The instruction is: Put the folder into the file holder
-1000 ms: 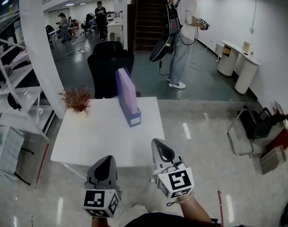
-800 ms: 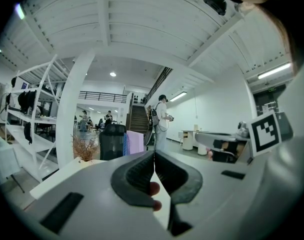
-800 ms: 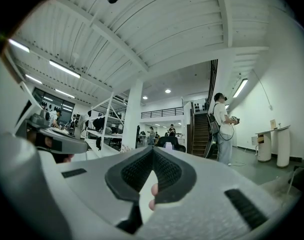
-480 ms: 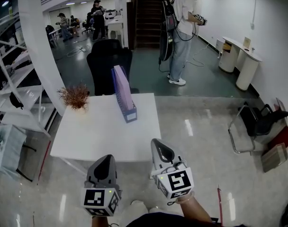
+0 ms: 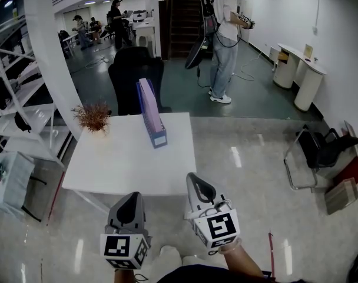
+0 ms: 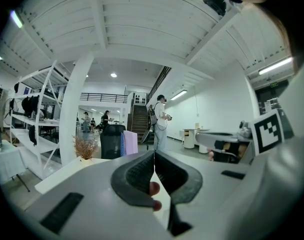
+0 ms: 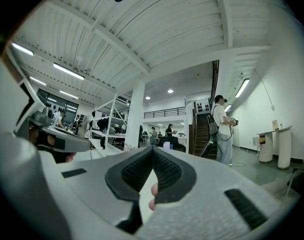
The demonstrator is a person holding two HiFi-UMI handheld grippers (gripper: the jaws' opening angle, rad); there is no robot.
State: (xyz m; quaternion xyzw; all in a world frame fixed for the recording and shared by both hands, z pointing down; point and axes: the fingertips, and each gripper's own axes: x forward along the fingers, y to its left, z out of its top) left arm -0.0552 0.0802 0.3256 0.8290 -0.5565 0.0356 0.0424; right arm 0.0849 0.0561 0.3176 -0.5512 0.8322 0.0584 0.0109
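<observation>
Since the earlier frame the table [image 5: 120,164] and everything on it are seen higher and farther off in the head view, while both grippers are kept low at the near edge. The folder [image 5: 147,99], a flat lilac rectangle, is seen upright in the file holder [image 5: 158,138], a narrow blue box with a low front lip, which is set on the far half of the table, right of its middle. The left gripper [image 6: 153,164] is shown with its dark ribbed pads pressed together and nothing between them; the right gripper [image 7: 152,159] is likewise closed and empty. Both are held well short of the table, over the floor [image 5: 249,175], which is pale and glossy. The tabletop is plain, white and square-edged. A dried reddish plant [image 5: 93,115] is placed at its far left corner, and a black office chair [image 5: 135,78] is drawn up behind it. White shelving [image 5: 20,117] and a round white column [image 5: 49,58] are found at the left, and a standing person [image 5: 225,28] near a dark staircase [image 5: 188,16].
</observation>
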